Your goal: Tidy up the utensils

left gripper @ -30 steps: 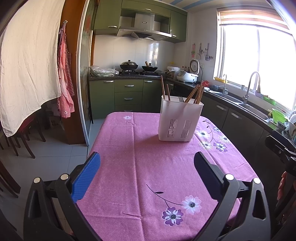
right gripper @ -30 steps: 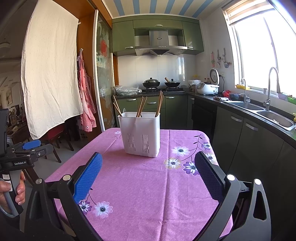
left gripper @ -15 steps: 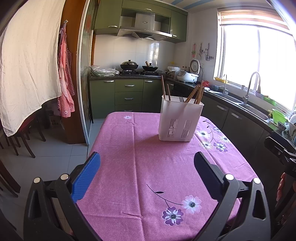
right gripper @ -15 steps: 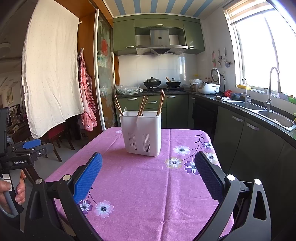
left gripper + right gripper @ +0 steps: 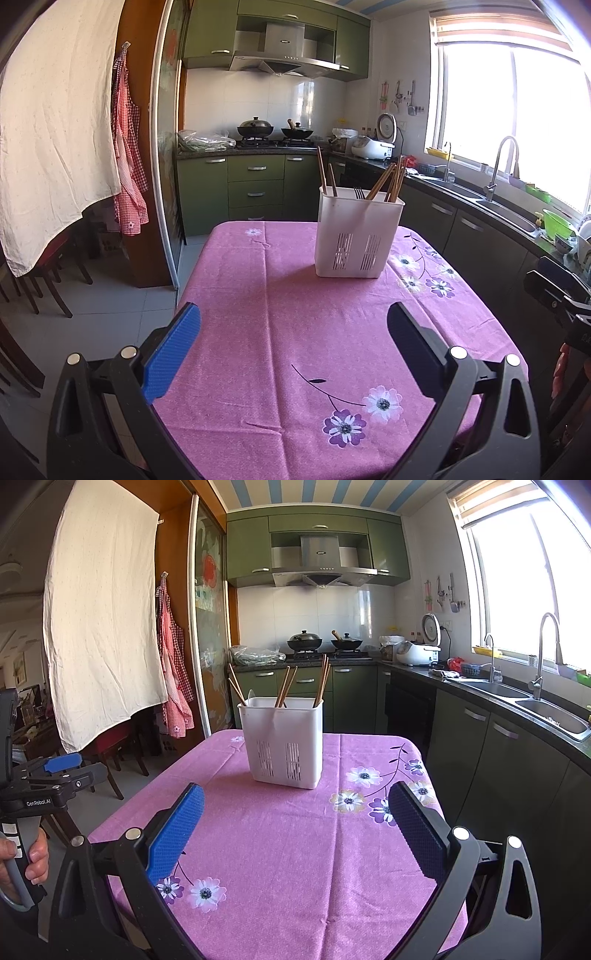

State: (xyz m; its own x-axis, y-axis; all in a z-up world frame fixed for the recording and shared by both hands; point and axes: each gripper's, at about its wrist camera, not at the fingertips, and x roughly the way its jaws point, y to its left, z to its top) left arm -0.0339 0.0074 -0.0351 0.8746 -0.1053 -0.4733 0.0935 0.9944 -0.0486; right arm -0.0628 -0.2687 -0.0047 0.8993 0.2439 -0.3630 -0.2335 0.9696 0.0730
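left tool (image 5: 293, 332): spread, empty, over table (image 5: 277, 332) | right tool (image 5: 295, 812): spread, empty | caddy (image 5: 282, 740): upright on table, well ahead of both tools, ahead-right of left, just left of centre for right | chopsticks (image 5: 282, 686), fork (image 5: 358, 192): standing in caddy

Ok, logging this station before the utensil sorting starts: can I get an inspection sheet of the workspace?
Surface: table under pink floral tablecloth.
Job's things: white utensil holder upright, holding chopsticks and a fork.
Clutter: nothing seen on the cloth.
Grippers: left gripper and right gripper open, empty, short of the holder.
Cables: nothing seen.
Surroundings: stove with woks, sink, hanging white cloth.
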